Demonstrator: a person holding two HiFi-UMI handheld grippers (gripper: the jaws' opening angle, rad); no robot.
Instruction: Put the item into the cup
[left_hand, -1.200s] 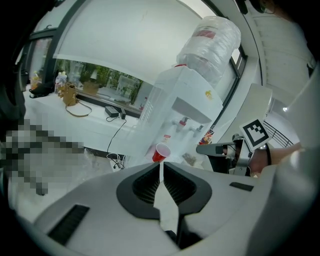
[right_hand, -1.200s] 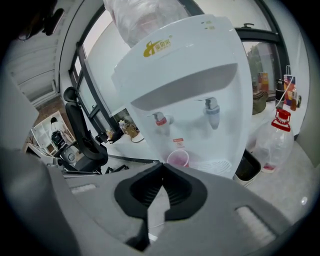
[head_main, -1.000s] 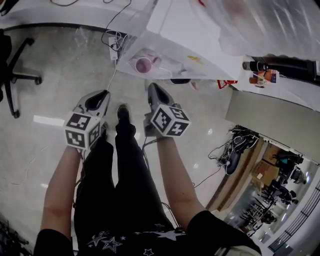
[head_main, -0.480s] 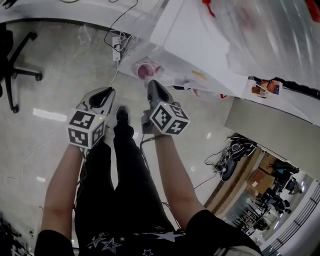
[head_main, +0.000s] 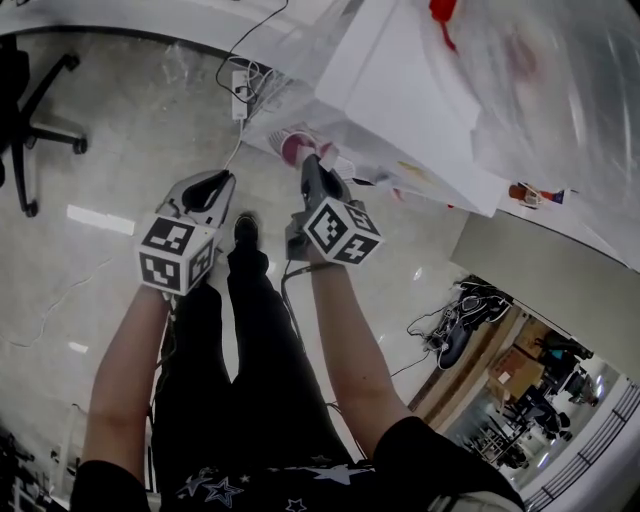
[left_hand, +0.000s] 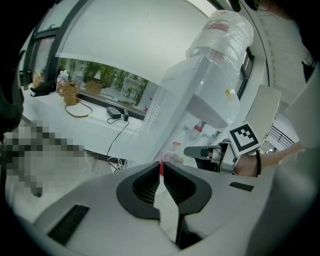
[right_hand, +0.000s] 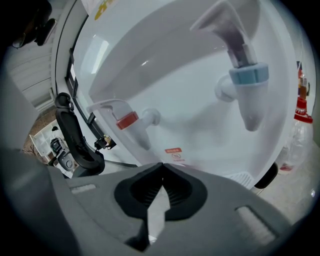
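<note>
While the left gripper (head_main: 214, 181) and right gripper (head_main: 309, 163) hang pressed together on nothing, probably mid-approach, the pink cup (head_main: 294, 148) sits upper centre at the water dispenser (head_main: 400, 90); no item shows.

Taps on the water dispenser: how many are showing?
2: red tap at lower left, blue tap at upper right of the right gripper view. More may be out of frame.

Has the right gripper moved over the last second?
Yes. The right gripper has moved forward toward the pink cup; the gap between them in the head view has nearly closed.
</note>
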